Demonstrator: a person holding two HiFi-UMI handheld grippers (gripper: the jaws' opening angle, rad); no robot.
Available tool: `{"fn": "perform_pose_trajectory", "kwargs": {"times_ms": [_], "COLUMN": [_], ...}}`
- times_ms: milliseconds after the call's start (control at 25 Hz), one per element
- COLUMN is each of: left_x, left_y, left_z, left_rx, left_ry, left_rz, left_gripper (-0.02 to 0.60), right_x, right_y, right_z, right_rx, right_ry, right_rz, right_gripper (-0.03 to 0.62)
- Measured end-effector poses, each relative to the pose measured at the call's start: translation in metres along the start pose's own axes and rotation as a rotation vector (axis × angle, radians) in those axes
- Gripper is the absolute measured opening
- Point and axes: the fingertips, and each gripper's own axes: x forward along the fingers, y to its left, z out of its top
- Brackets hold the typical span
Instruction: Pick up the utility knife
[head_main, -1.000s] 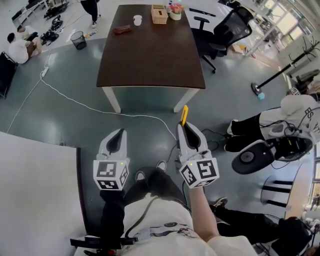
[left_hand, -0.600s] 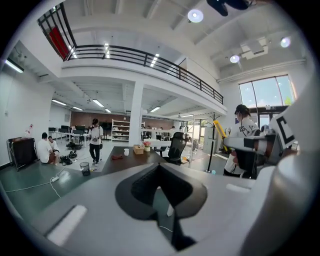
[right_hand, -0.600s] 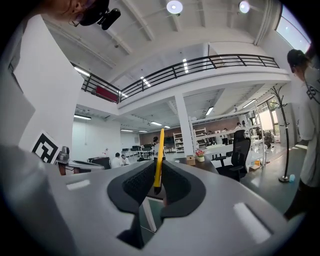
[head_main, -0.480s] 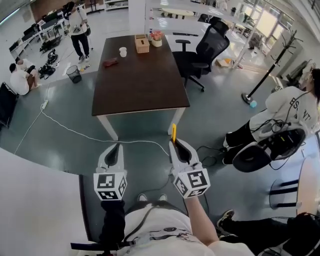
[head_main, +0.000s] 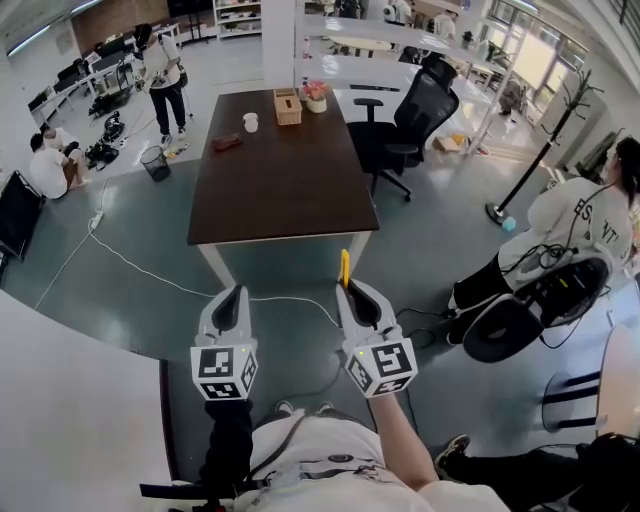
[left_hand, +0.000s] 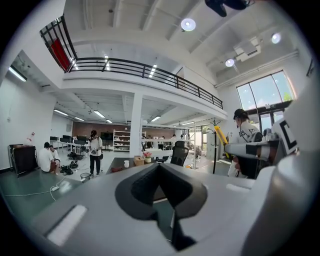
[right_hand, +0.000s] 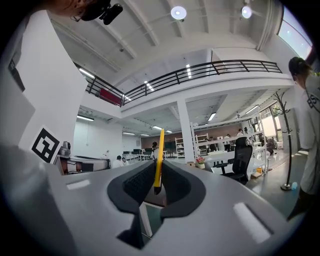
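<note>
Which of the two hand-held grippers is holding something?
The right hand-held gripper: a yellow utility knife sticks up from its jaws. The left hand-held gripper holds nothing.

Pale grey left gripper (head_main: 235, 296) and right gripper (head_main: 353, 292), black-lined jaws; marker cubes (head_main: 223, 372); seemingly black left sleeve (head_main: 228, 440)

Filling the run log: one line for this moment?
right gripper: shut on utility knife | left gripper: shut, empty

Head cam down; gripper cams level, prob. share table (head_main: 280, 170).
</note>
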Motion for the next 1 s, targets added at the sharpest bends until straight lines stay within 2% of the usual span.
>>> {"fn": "perform_pose_trajectory", "kwargs": {"times_ms": [480,1000], "left_x": [0.007,0.003], "left_y": [0.01,0.006], "left_z": [0.021,0.027], "left_rx": [0.033,0.028], "left_ry": [-0.044,-0.038], "left_rz": [0.028,0.038], "left_gripper": [-0.002,-0.002], "right_x": [0.012,0.007], "right_y": [0.001,-0.005], "right_z": [0.019,0.025], "right_rx": [-0.03,-0.025], "right_ry": [-0.04,-0.036], "right_rz": [0.013,0.006], "right_gripper": [0.046,0.044]}}
